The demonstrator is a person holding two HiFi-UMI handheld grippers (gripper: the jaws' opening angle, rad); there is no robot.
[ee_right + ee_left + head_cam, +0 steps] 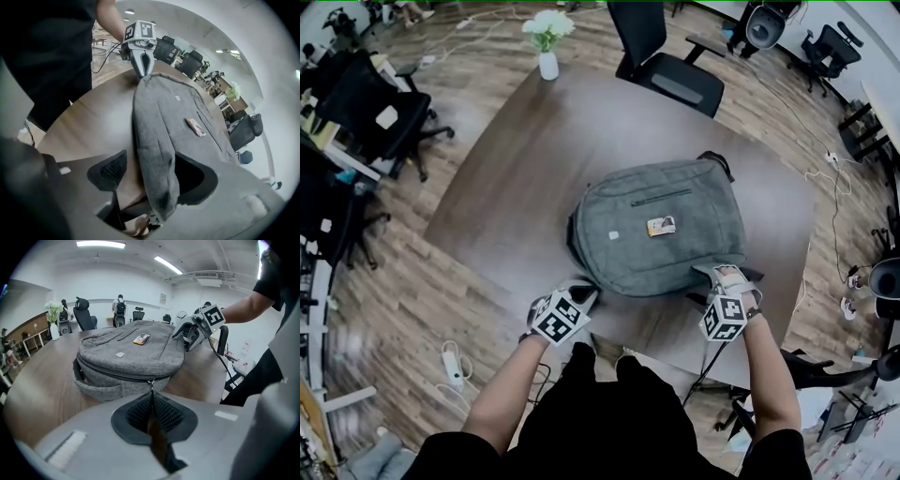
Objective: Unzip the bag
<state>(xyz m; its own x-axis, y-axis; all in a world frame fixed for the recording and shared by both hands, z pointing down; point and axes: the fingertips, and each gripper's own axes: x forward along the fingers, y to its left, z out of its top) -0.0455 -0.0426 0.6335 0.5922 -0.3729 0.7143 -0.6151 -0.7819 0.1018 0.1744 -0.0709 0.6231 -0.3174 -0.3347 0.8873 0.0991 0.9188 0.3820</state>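
Jaws of your left gripper [152, 400] are clenched on the zipper pull [151, 386], a thin dark tab hanging from a small metal slider. The slider sits directly ahead of the pads, at the middle of the near curved end of the backpack [661, 234]. From there the zipper track [112, 373] runs off to both sides round the rim, so any draw must follow that curve rather than go straight back. Which side is the closed run cannot be told. Your right gripper [154, 176] stands astride a raised fold at the bag's near right corner, jaws apart. One ribbed pad [108, 171] is clear of the cloth, with table showing between, so I judge nothing is clamped there. The left hand is the nearer to the slider. The bag lies flat on the dark wood-grain table [534, 141], its long axis running away from you. It is a soft, grey, felt-like weave with a rounded outline and a small printed card [661, 226] on top.
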